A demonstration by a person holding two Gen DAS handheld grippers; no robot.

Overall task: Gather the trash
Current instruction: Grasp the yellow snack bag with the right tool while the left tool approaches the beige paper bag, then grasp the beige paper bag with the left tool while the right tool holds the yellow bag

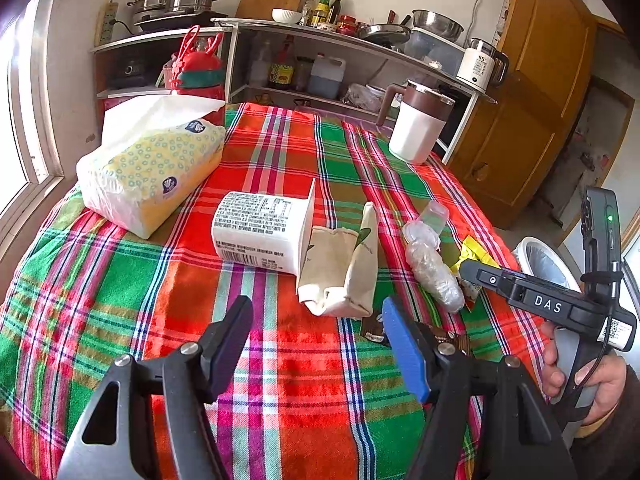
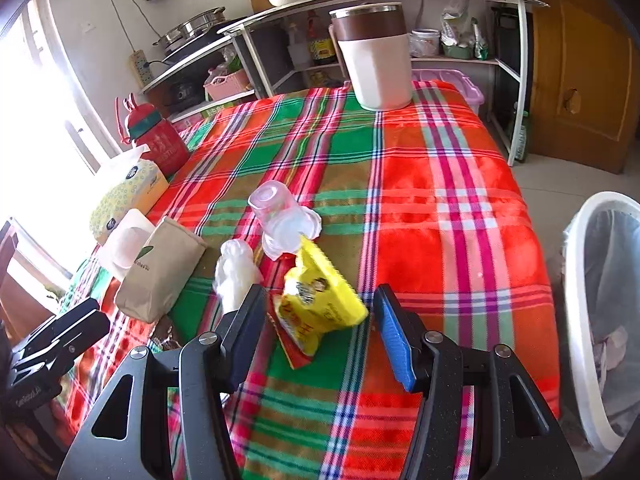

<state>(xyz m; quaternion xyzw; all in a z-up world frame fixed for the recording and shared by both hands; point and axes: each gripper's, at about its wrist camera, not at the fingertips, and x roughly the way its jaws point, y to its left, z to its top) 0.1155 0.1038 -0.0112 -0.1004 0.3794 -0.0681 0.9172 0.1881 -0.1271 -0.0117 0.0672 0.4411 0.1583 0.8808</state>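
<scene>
Trash lies on the plaid tablecloth (image 1: 280, 152). In the left wrist view I see a white carton (image 1: 260, 232), a beige paper bag (image 1: 340, 272), a clear plastic cup (image 1: 428, 224), crumpled clear plastic (image 1: 434, 272) and a dark wrapper (image 1: 374, 330). My left gripper (image 1: 318, 340) is open above bare cloth, just short of the bag. In the right wrist view my right gripper (image 2: 320, 332) is open around a yellow wrapper (image 2: 320, 300), apart from it. The cup (image 2: 276, 212), white plastic (image 2: 234, 272) and bag (image 2: 160, 276) lie behind. A white bin (image 2: 576, 320) stands at the right.
A tissue pack (image 1: 152, 172) and a red bottle (image 1: 196, 68) are at the left. A white and brown jug (image 1: 416, 128) stands at the far edge. Shelves with pots and bottles (image 1: 320, 40) run behind the table. The bin (image 1: 540, 260) sits beyond the right edge.
</scene>
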